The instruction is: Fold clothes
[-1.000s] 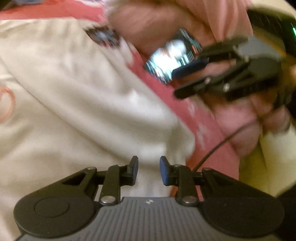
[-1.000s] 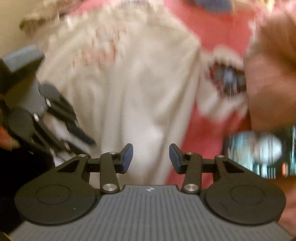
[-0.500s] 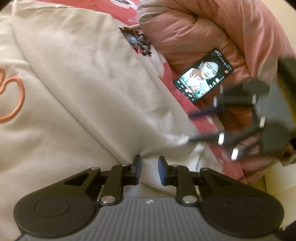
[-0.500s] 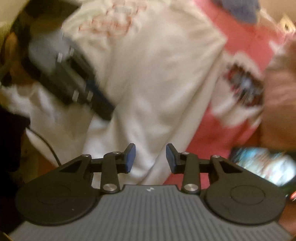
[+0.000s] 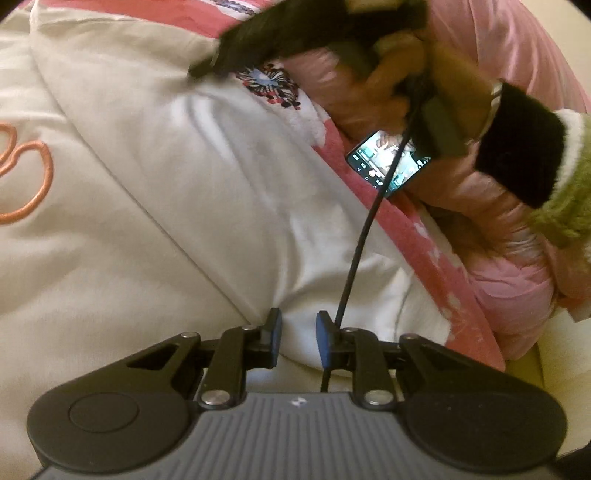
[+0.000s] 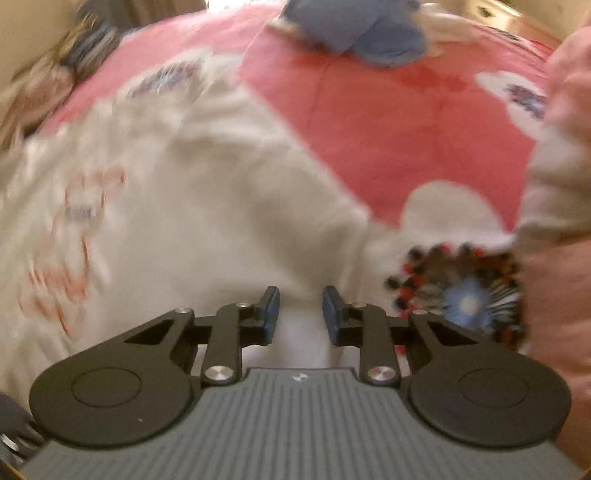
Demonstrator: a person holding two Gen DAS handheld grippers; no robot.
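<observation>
A cream sweatshirt with orange stitched lettering lies spread on a red bedspread; it also shows in the right wrist view. My left gripper is open, low over the garment's folded sleeve near its lower edge, with nothing between the pads. My right gripper is open and empty, just above the upper part of the sweatshirt. In the left wrist view the right gripper appears blurred at the top, held by a hand, its black cable hanging down.
A phone with a lit screen lies on the red bedspread beside a pink quilt at the right. A blue-grey garment lies at the far side of the bed. White flower prints mark the bedspread.
My right gripper has swung from the sleeve's lower right up to the top of the sweatshirt. My left gripper has stayed over the lower sleeve, its gap slightly wider.
</observation>
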